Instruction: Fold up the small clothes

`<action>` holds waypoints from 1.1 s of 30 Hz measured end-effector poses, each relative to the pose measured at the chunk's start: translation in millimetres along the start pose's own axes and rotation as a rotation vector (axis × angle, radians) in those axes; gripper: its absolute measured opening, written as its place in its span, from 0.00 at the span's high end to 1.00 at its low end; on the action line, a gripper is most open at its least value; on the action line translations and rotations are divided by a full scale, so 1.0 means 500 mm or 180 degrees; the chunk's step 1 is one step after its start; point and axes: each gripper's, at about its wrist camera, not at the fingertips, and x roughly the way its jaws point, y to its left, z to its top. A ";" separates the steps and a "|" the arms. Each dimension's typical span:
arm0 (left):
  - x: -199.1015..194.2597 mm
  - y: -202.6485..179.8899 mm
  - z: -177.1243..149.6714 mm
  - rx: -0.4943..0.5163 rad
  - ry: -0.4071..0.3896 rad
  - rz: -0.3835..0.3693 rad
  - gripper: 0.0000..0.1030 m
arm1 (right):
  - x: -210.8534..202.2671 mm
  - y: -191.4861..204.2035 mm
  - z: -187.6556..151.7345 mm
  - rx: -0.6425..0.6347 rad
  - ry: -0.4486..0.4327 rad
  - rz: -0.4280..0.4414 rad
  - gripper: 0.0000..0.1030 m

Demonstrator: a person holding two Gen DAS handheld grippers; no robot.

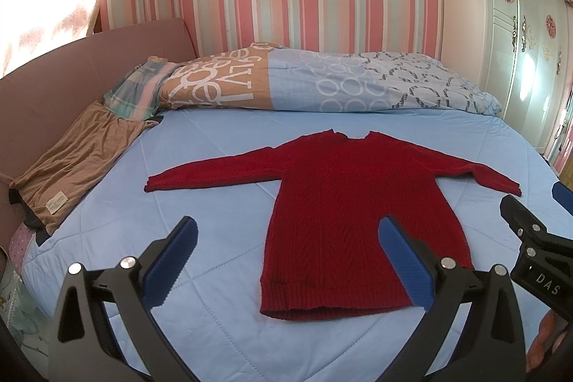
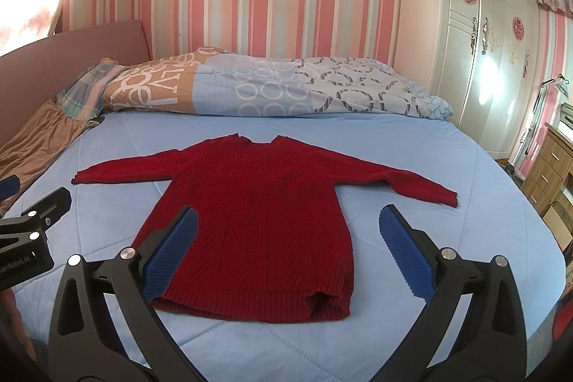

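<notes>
A red sweater (image 1: 343, 203) lies flat mid-frame on the blue bed (image 1: 215, 328); left gripper (image 1: 290, 256) and right gripper (image 2: 286, 249) both gape wide, empty

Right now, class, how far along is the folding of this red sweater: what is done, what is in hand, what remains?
Done: the red sweater lies flat on the blue bedsheet, sleeves spread out, hem nearest the cameras. In hand: nothing; the left gripper and right gripper are both open and hold no cloth. Left: every fold, since no sleeve or hem is turned in.
</notes>
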 end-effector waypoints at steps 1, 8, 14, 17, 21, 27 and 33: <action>0.005 -0.002 0.000 0.0002 0.0001 -0.0002 0.02 | 0.000 0.000 -0.001 -0.0001 -0.0003 0.0000 0.03; 0.005 -0.001 0.001 0.0004 0.0008 0.0005 0.02 | 0.001 0.002 -0.005 -0.0005 -0.0005 0.0001 0.03; 0.005 0.001 0.000 -0.0002 0.0010 -0.0009 0.02 | 0.006 0.004 -0.012 -0.0006 0.0002 0.0008 0.03; 0.012 -0.008 -0.013 0.0003 0.0006 -0.0009 0.02 | 0.006 0.004 -0.012 -0.0005 0.0001 0.0006 0.03; 0.013 -0.006 -0.014 0.0002 0.0010 -0.0004 0.02 | 0.007 0.005 -0.014 -0.0006 0.0004 0.0008 0.03; 0.016 -0.006 -0.018 0.0012 0.0016 0.0002 0.02 | 0.025 0.002 -0.019 -0.0025 0.0049 0.0018 0.03; 0.029 -0.008 -0.030 0.0016 0.0053 -0.0005 0.02 | 0.050 0.006 -0.017 -0.0039 0.0100 0.0013 0.03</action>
